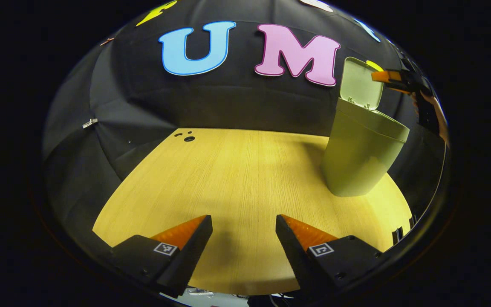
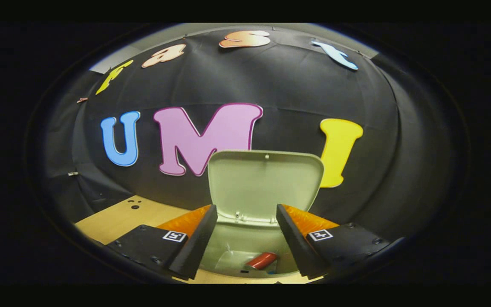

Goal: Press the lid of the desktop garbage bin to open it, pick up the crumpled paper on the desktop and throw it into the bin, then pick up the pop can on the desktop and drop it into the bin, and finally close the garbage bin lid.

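Left gripper (image 1: 244, 221) sits low over the wooden table (image 1: 237, 170), fingers spread apart with nothing between them, bare wood in the gap. In the left gripper view the green garbage bin (image 1: 358, 160) stands on the table at about 2 o'clock from that gripper, well apart from it, body tilted-looking from the fisheye. Its lid (image 1: 358, 83) is flipped up, upright at the back of the bin's rim. The other gripper, the right gripper (image 1: 388, 77), pokes in at the far 2 o'clock edge just beside the raised lid, a hand (image 1: 435, 115) behind it. In the right gripper view the right gripper (image 2: 246, 211) hovers above the bin mouth, fingers parted and holding nothing, lid (image 2: 266, 183) upright straight ahead at 12 o'clock. Down between its fingers, at 6 o'clock, the bin interior (image 2: 245, 245) shows the red pop can (image 2: 262, 260) lying on its side at the bottom. Pale stuff next to the can at about 9 o'clock of it, could be the crumpled paper, cannot tell. A few small dark holes (image 1: 188, 136) in the table near the far left corner.
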A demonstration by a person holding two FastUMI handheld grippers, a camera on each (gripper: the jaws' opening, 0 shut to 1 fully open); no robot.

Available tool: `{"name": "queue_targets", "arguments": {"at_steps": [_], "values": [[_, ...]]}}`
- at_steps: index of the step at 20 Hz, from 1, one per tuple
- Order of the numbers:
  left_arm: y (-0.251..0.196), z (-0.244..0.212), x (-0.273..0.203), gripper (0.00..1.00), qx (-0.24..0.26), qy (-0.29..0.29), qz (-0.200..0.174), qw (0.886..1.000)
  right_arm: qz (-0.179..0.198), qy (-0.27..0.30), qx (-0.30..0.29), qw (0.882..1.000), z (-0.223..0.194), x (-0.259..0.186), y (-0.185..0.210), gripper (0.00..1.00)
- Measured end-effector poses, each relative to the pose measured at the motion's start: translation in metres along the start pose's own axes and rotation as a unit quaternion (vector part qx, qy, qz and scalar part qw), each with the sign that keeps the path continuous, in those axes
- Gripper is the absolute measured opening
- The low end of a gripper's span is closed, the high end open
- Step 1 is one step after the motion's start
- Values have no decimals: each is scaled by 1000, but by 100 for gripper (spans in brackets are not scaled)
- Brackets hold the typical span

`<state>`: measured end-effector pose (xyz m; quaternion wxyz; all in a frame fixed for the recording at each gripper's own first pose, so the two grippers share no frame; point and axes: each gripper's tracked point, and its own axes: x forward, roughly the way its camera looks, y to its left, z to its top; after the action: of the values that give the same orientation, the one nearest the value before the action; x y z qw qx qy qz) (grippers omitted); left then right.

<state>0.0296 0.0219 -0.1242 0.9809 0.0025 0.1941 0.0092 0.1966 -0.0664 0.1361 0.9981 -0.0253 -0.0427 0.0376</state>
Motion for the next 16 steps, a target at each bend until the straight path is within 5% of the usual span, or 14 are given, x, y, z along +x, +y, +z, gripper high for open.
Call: {"name": "queue_targets", "arguments": {"at_steps": [4,16], "values": [[4,-6,-2,96,-4,4,4,1000,-14,-32,4,999,44,5,-6,88],[29,-32,-16,96,-39,21,43,998,-65,-73,38,994,92,56,-31,91]]}}
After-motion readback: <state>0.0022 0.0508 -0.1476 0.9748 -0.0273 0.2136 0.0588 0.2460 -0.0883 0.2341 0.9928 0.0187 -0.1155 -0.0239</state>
